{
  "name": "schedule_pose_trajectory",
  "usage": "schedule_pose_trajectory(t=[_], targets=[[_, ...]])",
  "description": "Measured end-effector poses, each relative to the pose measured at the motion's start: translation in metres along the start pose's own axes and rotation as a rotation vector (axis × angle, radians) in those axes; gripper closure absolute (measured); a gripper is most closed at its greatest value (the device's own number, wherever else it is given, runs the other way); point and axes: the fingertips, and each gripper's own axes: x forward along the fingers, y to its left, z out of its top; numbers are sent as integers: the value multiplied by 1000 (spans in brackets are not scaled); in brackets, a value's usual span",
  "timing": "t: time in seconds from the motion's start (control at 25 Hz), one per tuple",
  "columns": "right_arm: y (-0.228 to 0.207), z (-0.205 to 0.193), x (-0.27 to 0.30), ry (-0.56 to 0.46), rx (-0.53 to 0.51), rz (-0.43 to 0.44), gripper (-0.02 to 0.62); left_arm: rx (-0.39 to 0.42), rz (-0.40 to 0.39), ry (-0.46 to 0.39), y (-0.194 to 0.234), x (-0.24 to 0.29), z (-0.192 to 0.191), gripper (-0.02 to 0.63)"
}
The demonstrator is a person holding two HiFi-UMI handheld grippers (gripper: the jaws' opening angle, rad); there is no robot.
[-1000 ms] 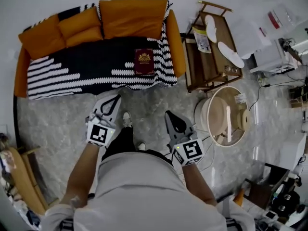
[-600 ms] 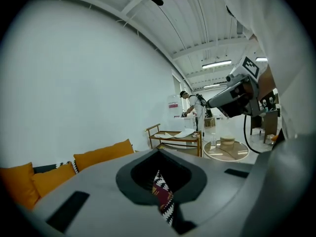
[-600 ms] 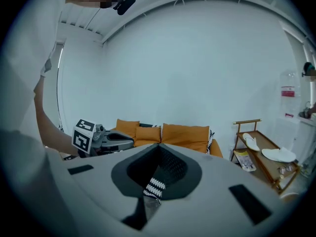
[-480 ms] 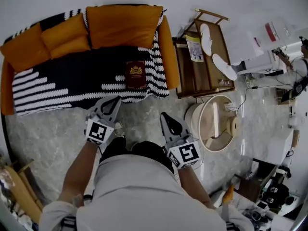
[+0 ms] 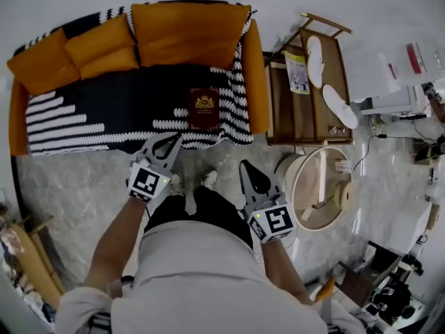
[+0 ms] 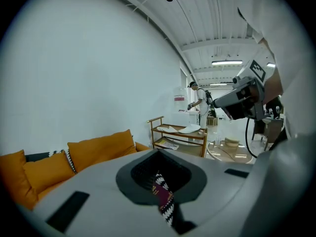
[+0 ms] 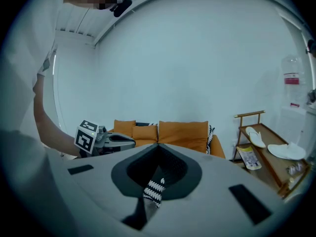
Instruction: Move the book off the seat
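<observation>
A dark red book [image 5: 204,108] with a gold crest lies flat on the sofa seat [image 5: 104,110], on a black-and-white striped throw near the right armrest. My left gripper [image 5: 173,140] is shut and empty, its tips at the sofa's front edge, just left of and below the book. In the left gripper view the book [image 6: 163,195] shows through the gap behind the closed left gripper [image 6: 159,152]. My right gripper [image 5: 245,165] hangs over the floor, short of the sofa, also shut with nothing in it. The right gripper view looks over the right gripper [image 7: 158,146] toward the sofa.
Orange cushions [image 5: 184,30] line the sofa back. A wooden trolley [image 5: 288,117] with white slippers [image 5: 339,104] and a magazine [image 5: 297,72] stands right of the sofa. A round beige tub [image 5: 306,204] sits on the marble floor beside my right gripper. The person's feet [image 5: 191,181] stand between the grippers.
The person has stepped closer to the sofa. Both grippers have come nearer its front edge, the left one reaching it. Both stay shut.
</observation>
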Motion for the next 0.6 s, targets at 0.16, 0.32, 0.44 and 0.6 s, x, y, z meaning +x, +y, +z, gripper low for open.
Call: schedule_pose_trajectory(t=[0.16, 0.32, 0.44, 0.6], targets=[[-26, -5, 21, 12, -2, 67, 574, -29, 45, 44, 8, 17, -5, 591], [-37, -26, 53, 46, -12, 166, 574, -81, 71, 99, 15, 43, -33, 591], [-44, -48, 89, 53, -29, 217, 574, -140, 68, 122, 23, 72, -74, 591], [-46, -84, 127, 63, -7, 220, 574, -320, 62, 151, 27, 103, -151, 591]])
